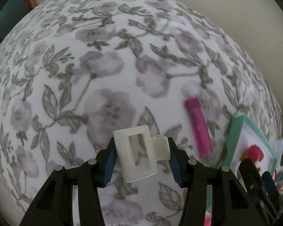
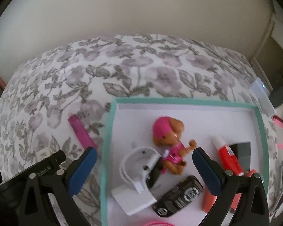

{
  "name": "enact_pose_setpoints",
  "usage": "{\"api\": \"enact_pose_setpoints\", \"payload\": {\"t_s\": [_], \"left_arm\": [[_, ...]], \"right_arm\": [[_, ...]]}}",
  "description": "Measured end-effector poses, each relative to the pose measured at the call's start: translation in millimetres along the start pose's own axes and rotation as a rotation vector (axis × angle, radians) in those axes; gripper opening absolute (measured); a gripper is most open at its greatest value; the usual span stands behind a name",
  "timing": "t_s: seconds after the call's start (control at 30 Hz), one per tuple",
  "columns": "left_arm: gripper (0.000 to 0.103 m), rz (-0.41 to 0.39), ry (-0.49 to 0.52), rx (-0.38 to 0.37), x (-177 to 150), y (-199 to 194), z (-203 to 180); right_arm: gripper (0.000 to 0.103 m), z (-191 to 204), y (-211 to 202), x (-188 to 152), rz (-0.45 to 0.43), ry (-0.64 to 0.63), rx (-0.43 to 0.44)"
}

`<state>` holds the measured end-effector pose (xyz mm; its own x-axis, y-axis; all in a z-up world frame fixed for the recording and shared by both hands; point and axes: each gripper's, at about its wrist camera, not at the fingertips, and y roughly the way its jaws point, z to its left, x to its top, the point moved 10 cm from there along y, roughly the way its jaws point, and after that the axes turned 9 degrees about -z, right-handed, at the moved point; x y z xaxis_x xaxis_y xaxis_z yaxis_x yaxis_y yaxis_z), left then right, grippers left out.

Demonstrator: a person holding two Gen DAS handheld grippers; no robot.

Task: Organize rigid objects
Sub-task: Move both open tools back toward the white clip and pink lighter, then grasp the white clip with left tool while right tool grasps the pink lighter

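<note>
My left gripper [image 1: 141,148] is shut on a white rectangular hair clip [image 1: 135,154], its blue pads pressing the clip's two sides just above the floral cloth [image 1: 103,75]. A pink tube [image 1: 198,126] lies on the cloth to the right, beside a teal-rimmed white tray [image 1: 234,131]. My right gripper [image 2: 144,150] stands open over that tray [image 2: 107,141] with nothing between its fingers. In the tray lie a toy dog in pink [image 2: 169,137], a white socket adapter [image 2: 139,167], a black key fob [image 2: 179,195] and a red-and-white glue tube [image 2: 226,154].
The pink tube [image 2: 81,131] lies just left of the tray's rim. An orange item [image 2: 209,197] and a dark card [image 2: 241,150] are also in the tray. A white device [image 2: 262,96] sits at the cloth's right edge. A pale wall stands behind.
</note>
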<state>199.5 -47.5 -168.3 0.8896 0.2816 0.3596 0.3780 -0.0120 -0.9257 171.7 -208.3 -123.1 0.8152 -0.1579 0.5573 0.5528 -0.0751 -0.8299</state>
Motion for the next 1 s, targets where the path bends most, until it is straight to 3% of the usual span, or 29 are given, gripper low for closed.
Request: {"api": "enact_pose_setpoints", "payload": {"t_s": [0.43, 0.73, 0.83, 0.9, 1.0], "left_arm": [[0.051, -0.037, -0.175, 0.037, 28, 7, 64], [0.051, -0.049, -0.217, 0.055, 31, -3, 105], [0.051, -0.049, -0.215, 0.057, 32, -2, 110], [0.051, -0.050, -0.212, 0.060, 25, -6, 107], [0.051, -0.050, -0.213, 0.061, 26, -6, 107]], "right_arm": [[0.101, 67, 24, 20, 0.010, -0.159, 0.072], [0.072, 112, 41, 12, 0.037, -0.275, 0.133], [0.069, 118, 47, 7, 0.049, -0.297, 0.128], [0.057, 121, 54, 3, 0.067, -0.302, 0.135], [0.049, 122, 60, -1, 0.080, -0.299, 0.132]]}}
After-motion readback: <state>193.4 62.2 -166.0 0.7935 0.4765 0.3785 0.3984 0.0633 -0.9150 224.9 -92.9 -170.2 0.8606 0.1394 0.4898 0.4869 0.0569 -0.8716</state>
